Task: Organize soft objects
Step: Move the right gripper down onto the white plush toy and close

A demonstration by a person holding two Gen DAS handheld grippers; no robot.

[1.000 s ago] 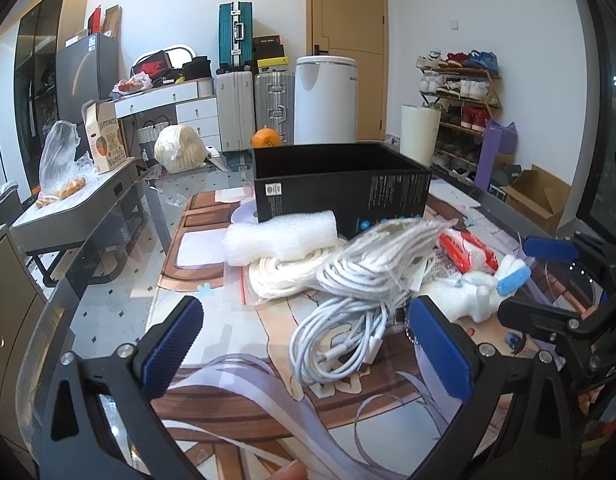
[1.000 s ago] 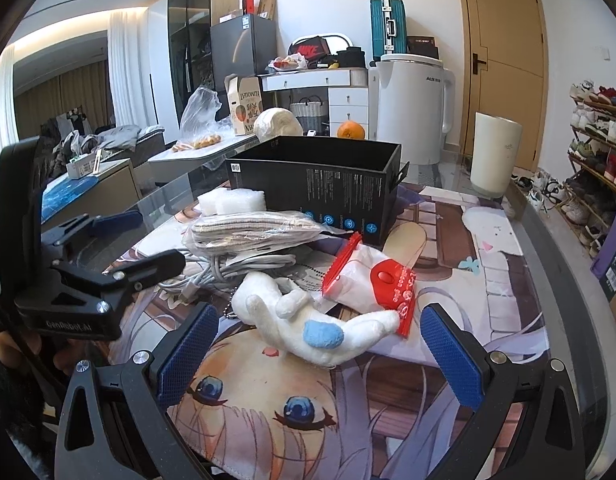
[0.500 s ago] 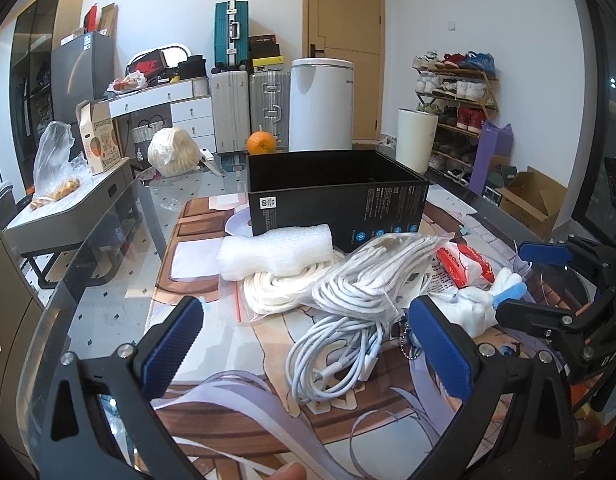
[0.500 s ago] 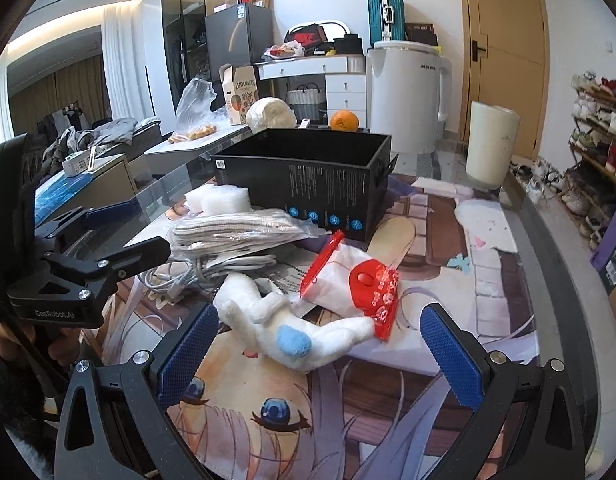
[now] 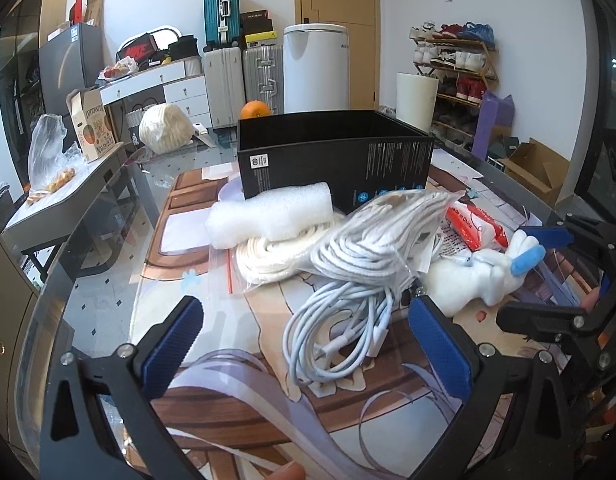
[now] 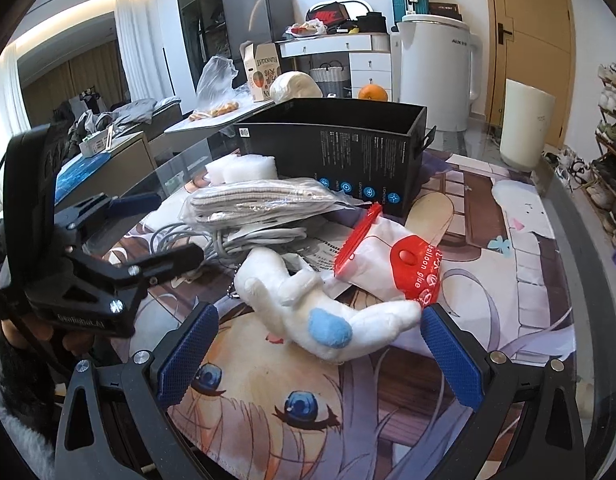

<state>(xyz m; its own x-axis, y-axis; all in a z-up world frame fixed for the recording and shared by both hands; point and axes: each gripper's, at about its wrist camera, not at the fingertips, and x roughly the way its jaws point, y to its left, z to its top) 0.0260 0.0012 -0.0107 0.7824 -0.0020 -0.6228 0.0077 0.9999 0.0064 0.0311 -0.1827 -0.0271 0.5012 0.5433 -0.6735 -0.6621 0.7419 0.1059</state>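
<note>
- Plush toy (image 6: 308, 304), white w/ blue patches, lies on the printed mat (image 6: 268, 392) at the near end of the pile, just in front of the right gripper (image 6: 320, 344); black box (image 6: 340, 148) stands open-topped behind the pile, nothing of its inside visible from here.
- Risk 1: toy has a bead chain (image 6: 233, 284) at its far-left end, running toward the grey cables (image 6: 228, 240). If it's lifted fast, chain could snag & drag the cables along – my guess, can't see if it's actually caught.
- Risk 2: red-and-white pouch (image 6: 392, 268) touches the toy's upper side; a wide pinch could take the pouch edge too.
- Risk 3: on the left side, loose white cable coil (image 5: 340, 328) sits partly under the bagged rope bundle (image 5: 388, 236); grabbing the coil alone prob. tips the bag & the foam roll (image 5: 272, 216) beside it.
- Risk 4: both tools are close together over the same pile – could knock each other if both go in at once.
- Right gripper: jaws spread wide, nothing between them; right pad's tip is just at the toy's limb, contact unclear.
- Left gripper (image 5: 308, 340): also spread wide, grasping nothing; coil lies between & just beyond its pads, not touched as far as I can tell.
</note>
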